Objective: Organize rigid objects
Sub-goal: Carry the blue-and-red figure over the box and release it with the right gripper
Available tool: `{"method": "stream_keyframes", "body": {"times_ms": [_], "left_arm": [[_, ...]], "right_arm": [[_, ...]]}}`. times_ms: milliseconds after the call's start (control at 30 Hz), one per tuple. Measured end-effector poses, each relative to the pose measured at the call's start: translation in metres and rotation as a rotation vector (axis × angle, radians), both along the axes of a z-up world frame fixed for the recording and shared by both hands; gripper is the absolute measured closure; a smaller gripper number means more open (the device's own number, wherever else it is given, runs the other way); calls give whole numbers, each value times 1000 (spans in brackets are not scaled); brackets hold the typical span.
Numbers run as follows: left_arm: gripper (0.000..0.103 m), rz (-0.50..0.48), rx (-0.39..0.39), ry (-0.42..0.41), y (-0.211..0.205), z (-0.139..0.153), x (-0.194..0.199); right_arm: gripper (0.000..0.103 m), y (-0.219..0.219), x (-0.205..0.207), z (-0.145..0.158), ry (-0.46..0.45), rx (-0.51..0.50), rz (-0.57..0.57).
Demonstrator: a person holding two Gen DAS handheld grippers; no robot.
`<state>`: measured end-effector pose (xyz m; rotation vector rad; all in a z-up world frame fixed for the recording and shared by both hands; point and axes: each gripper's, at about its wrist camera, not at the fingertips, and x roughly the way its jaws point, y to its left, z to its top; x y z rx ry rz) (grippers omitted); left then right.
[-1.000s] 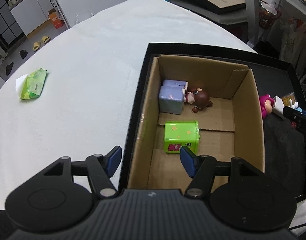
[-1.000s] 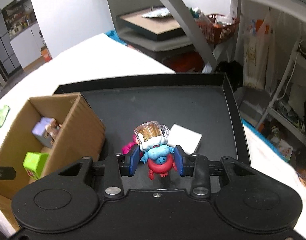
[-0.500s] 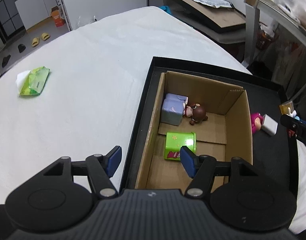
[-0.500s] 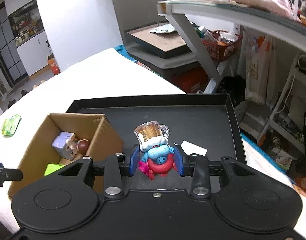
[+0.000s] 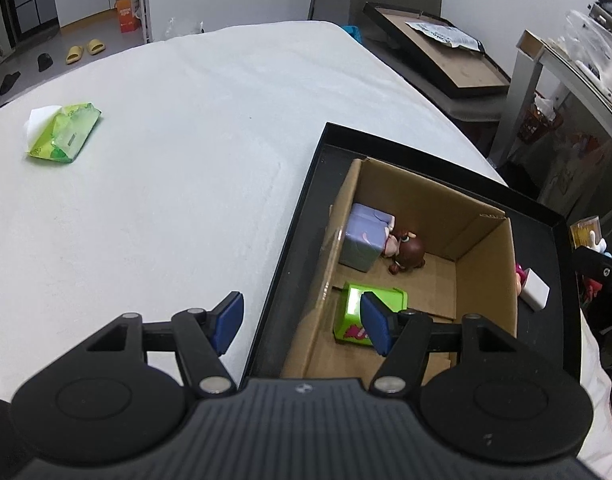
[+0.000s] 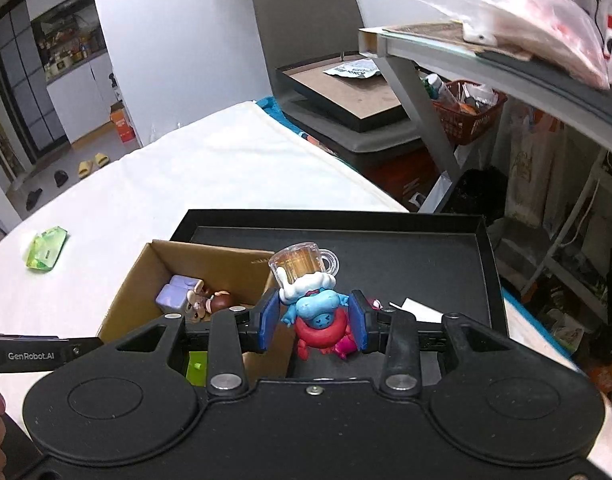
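Blue pads of the right gripper (image 6: pixel 313 320) are clamped on a small blue figurine (image 6: pixel 317 311), which sits dead centre between them at the middle of the right wrist frame; it wears a red ring around its body and carries a clear beer mug (image 6: pixel 302 265) on its white cap. Below and slightly right of the pads a pink toy (image 6: pixel 346 346) peeks out, and a white block (image 6: pixel 416 309) lies further right on the black tray (image 6: pixel 426 256). Left of the held figure stands the cardboard box (image 6: pixel 126 296), holding a lavender cube (image 6: pixel 177 295) and a brown-haired doll (image 6: pixel 210 302) lying beside it.

In the left wrist frame the left gripper (image 5: pixel 300 323) holds nothing, its pads spread wide at lower centre, one over the white table (image 5: pixel 166 168), the other over the box interior and overlapping a green cube (image 5: pixel 356 312). A green wipes packet (image 5: pixel 64 132) lies at upper left.
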<state>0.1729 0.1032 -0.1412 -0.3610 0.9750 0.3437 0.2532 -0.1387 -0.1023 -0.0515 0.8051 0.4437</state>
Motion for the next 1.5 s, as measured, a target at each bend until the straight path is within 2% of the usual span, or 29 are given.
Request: {"method": "stream_keyframes", "body": {"times_ms": [367,567,667,700,733,800,867,1400,1433,1500], "left_arm": [[48,8,-61,-41,14,-27,3],[64,6,-99,-71,18,-36,4],[77,-11,-121,-86,16,-39,6],[88,-21,-126,-95,15,-40,6],[89,-32,-119,-102,12,-40,5],[90,-39,-82,-108,6,-39,5],[90,-29,-77,-115,4,-39,4],[89,-10,-162,-130,16,-43,1],[88,-10,-166,-130,17,-43,1],[88,-6,-173,-132,18,-43,0]], "right_arm": [[66,35,0,6,-5,-58,21],[66,55,-1,3,-5,-104,37],[66,64,0,-1,2,-130,42],[66,66,0,-3,1,-139,43],[66,69,-1,-4,0,-147,44],[66,74,-1,-8,1,-163,43],[66,80,-1,-10,1,-183,48],[65,127,0,-33,17,-273,92],[64,128,1,-34,19,-280,90],[45,131,0,-33,-4,-303,81]]}}
